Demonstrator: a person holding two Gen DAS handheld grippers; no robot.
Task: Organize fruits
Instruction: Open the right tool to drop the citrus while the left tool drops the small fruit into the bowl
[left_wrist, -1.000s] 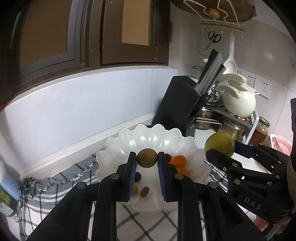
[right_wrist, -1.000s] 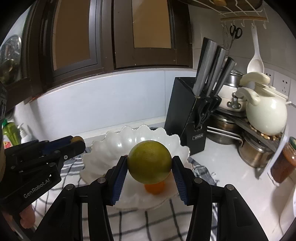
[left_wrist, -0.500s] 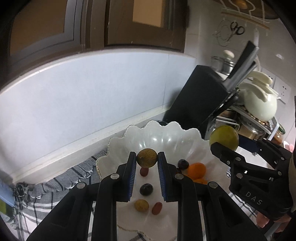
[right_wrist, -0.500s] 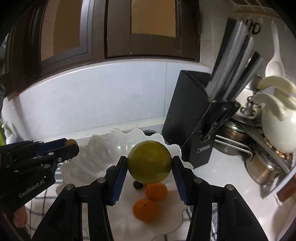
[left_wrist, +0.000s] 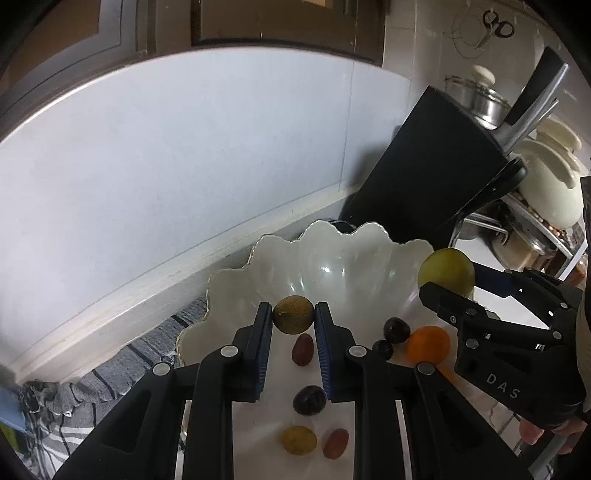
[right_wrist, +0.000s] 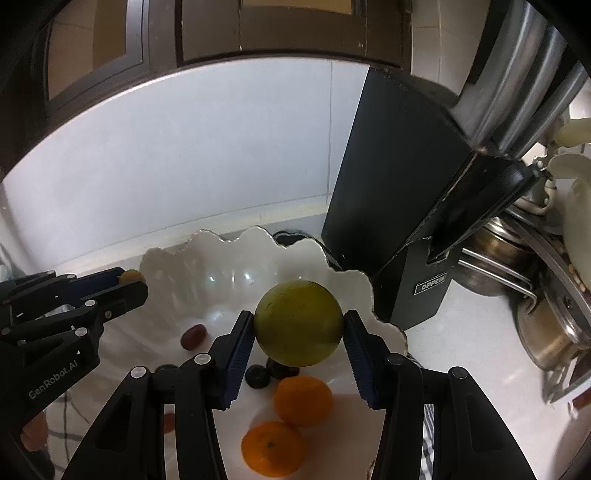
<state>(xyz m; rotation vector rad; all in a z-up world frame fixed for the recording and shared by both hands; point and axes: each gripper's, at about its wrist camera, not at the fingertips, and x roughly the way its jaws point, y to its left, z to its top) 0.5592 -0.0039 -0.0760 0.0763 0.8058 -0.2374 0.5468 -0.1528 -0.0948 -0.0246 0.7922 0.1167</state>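
My left gripper is shut on a small yellow-brown round fruit and hangs over the white scalloped bowl. My right gripper is shut on a large green citrus fruit above the same bowl's right side. Inside the bowl lie two small oranges, dark grapes, reddish grapes and a yellow grape. The right gripper with its green fruit shows at the right of the left wrist view. In the right wrist view the left gripper shows at the left.
A black knife block stands just behind and right of the bowl. Steel pots and a cream teapot sit on a rack further right. A striped grey cloth lies under the bowl. A white tiled wall rises behind.
Both grippers have moved forward and down over the bowl, each still holding its fruit. The bowl and knife block now look larger and closer.
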